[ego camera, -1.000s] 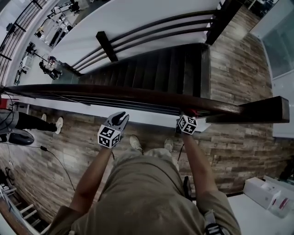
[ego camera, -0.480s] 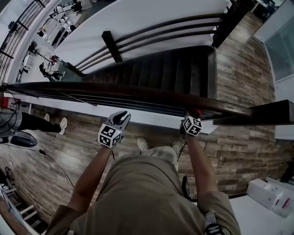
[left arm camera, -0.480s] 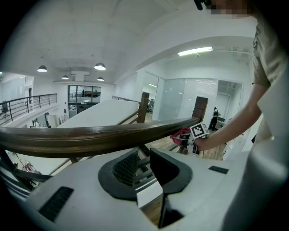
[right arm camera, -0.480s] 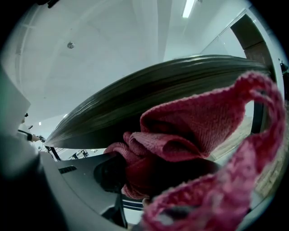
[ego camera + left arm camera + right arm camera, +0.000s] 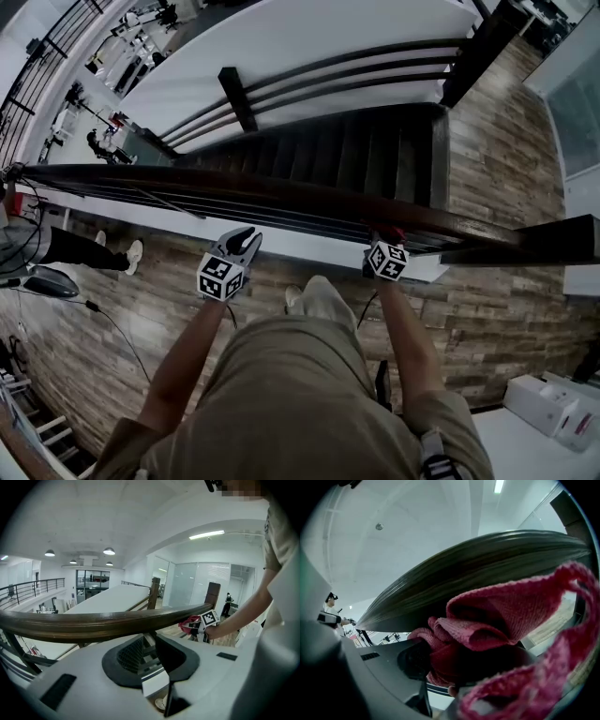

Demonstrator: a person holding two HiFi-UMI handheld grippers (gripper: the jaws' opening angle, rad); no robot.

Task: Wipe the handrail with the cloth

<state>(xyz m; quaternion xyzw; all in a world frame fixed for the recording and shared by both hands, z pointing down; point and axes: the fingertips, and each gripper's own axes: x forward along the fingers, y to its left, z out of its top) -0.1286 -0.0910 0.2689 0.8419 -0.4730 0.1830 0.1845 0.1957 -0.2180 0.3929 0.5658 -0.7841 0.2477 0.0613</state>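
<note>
A dark wooden handrail [image 5: 281, 192] is seen running from left to right across the head view, above a dark staircase [image 5: 356, 150] that descends beyond it; the person is stood on a wood-plank floor [image 5: 497, 291] on the near side, and one shoe [image 5: 296, 298] is visible between the arms.

The cloth [image 5: 397, 230], red and knitted, is pinched in the right tool [image 5: 388, 237], whose jaws are pressed together on it; the cloth is laid against the near edge of the handrail, right of the middle of the rail, near the dark post [image 5: 525, 242] at the right. In the right gripper view the cloth [image 5: 501, 616] is bunched over the right tool [image 5: 457, 665] and fills most of the space before it; the handrail [image 5: 478, 569] is seen just above the cloth, touching its upper folds; a loose strip of the cloth hangs at the right.

The left tool [image 5: 246, 235] is held on the near side of the rail, well apart from the right tool and short of the wood; no contact with the rail is seen. In the left gripper view the jaws of the left tool [image 5: 149, 641] are slightly spread, and nothing is held between them; the handrail [image 5: 93, 623] crosses just above them, and the cloth [image 5: 188, 622] can be made out farther along the rail.

A bystander's legs [image 5: 75, 248] are seen at the left edge of the floor.
</note>
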